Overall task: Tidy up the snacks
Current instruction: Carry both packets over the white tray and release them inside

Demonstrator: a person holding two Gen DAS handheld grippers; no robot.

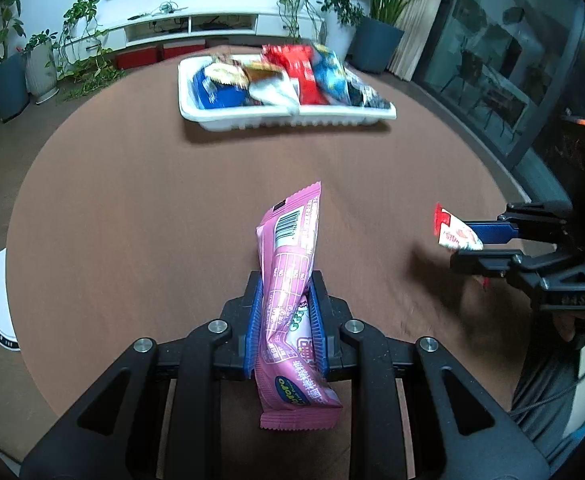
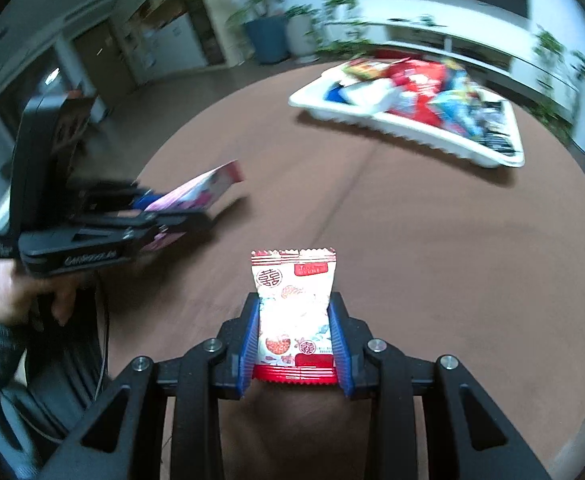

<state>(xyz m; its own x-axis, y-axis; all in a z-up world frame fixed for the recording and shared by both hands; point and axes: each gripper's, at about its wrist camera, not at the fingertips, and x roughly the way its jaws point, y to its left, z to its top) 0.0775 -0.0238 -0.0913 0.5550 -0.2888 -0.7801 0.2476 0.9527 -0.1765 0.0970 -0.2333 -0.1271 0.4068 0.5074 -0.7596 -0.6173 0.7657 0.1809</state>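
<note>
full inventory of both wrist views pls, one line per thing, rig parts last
pink snack packet: 1, pink with barcode, clamped in the left tongs above the table
small red-and-white snack packet: 1, red and white, clamped in the right tongs
white tray: 1, white, far side of the table
mixed snack packets: several, red, blue, white, piled in the tray; count unclear from blur
round table: 1, brown
potted plants: several, green, by the far wall
low cabinet: 1, white, against the wall
left tongs: 1, black with blue pads
right tongs: 1, black with blue pads
hand: 1, holding the left tongs
</note>
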